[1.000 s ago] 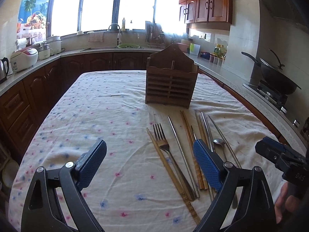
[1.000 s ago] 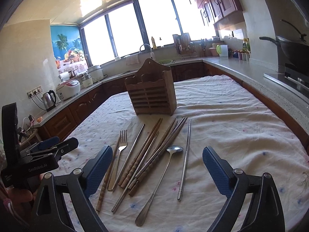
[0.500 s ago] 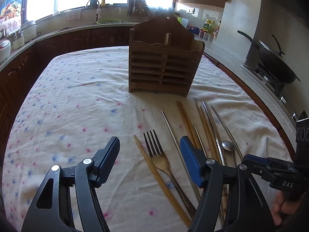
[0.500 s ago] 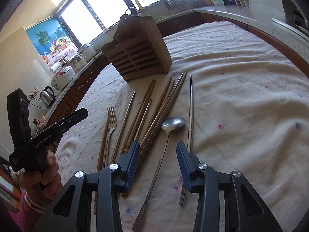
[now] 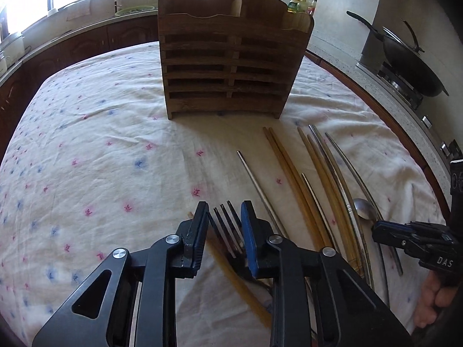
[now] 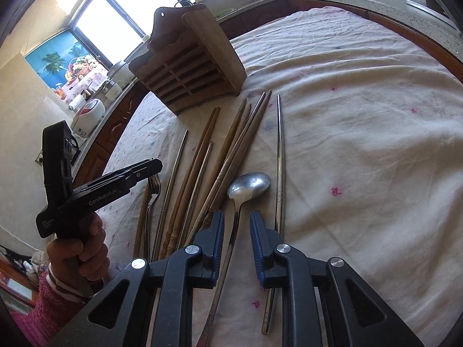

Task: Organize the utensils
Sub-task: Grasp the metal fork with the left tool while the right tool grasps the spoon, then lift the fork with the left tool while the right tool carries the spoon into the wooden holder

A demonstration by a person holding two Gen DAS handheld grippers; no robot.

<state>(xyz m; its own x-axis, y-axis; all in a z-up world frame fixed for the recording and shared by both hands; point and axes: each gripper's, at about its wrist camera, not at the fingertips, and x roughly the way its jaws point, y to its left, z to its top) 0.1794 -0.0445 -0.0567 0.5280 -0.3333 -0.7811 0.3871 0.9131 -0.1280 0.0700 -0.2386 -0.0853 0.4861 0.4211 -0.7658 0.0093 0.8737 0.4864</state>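
Left wrist view shows the left gripper (image 5: 224,217), wide apart a second ago, now narrowed to a small gap around the tines of the fork (image 5: 228,225), not yet clamped on it, well in front of the wooden utensil holder (image 5: 231,55). Right wrist view shows the right gripper (image 6: 236,228) likewise drawn in, its jaws slightly apart on either side of the spoon (image 6: 246,189) handle, with the chopsticks (image 6: 231,150) lying between spoon and holder on the tablecloth (image 6: 361,144).
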